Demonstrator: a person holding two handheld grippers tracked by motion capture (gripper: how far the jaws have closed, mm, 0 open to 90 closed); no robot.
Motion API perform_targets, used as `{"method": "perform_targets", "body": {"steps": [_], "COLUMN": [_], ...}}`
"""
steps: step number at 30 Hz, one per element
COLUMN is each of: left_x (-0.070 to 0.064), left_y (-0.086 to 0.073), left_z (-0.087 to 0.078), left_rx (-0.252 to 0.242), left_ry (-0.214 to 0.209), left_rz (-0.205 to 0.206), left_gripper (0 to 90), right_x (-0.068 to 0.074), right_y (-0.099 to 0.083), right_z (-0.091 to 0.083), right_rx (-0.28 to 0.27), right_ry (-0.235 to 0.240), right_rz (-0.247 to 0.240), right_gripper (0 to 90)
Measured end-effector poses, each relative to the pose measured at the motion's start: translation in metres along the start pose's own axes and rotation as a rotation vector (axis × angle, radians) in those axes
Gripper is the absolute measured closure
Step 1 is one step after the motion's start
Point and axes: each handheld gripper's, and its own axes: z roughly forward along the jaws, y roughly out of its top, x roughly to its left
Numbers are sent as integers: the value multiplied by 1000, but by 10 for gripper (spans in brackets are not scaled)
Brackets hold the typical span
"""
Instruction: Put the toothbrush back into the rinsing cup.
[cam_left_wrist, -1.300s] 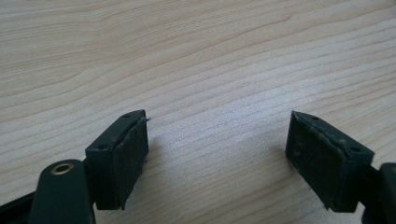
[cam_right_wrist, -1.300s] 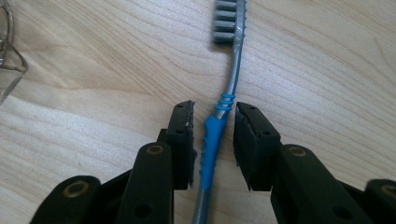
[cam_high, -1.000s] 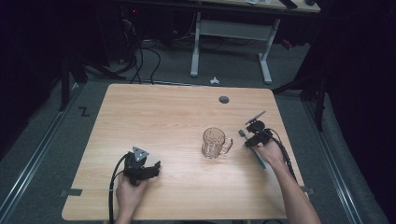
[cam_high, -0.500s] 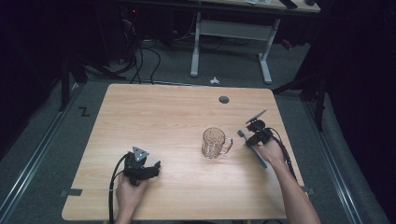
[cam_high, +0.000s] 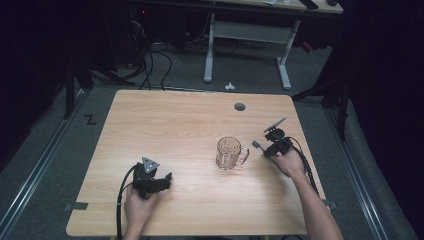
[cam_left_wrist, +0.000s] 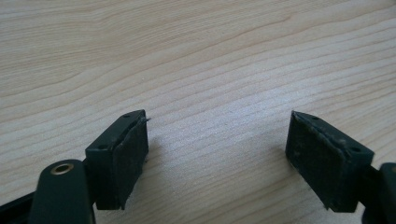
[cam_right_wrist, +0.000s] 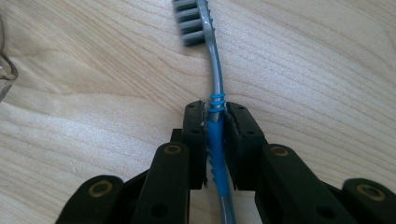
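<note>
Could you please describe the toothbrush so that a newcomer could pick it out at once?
On the wooden table, look right of the glass mug. The right gripper clamps the toothbrush: grey neck, blue ribbed grip, grey bristles pointing toward the mug.

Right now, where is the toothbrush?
The toothbrush is clamped by its blue grip in the right gripper, at the table's right side in the high view, its bristle head pointing toward the glass mug just left of it.

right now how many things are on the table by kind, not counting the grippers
glass mug: 1
toothbrush: 1, clamped in the right gripper
total: 2
</note>
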Motion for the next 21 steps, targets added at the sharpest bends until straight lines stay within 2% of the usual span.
{"method": "perform_targets", "body": {"steps": [8, 21], "left_x": [0, 0], "left_y": [0, 0], "left_z": [0, 0], "left_rx": [0, 0], "left_ry": [0, 0], "left_rz": [0, 0], "left_gripper": [217, 217], "right_x": [1, 5], "right_y": [-1, -5], "right_z": [-2, -17], "right_rx": [-10, -71], "right_ry": [-4, 12], "right_rz": [-8, -26], "right_gripper": [793, 792]}}
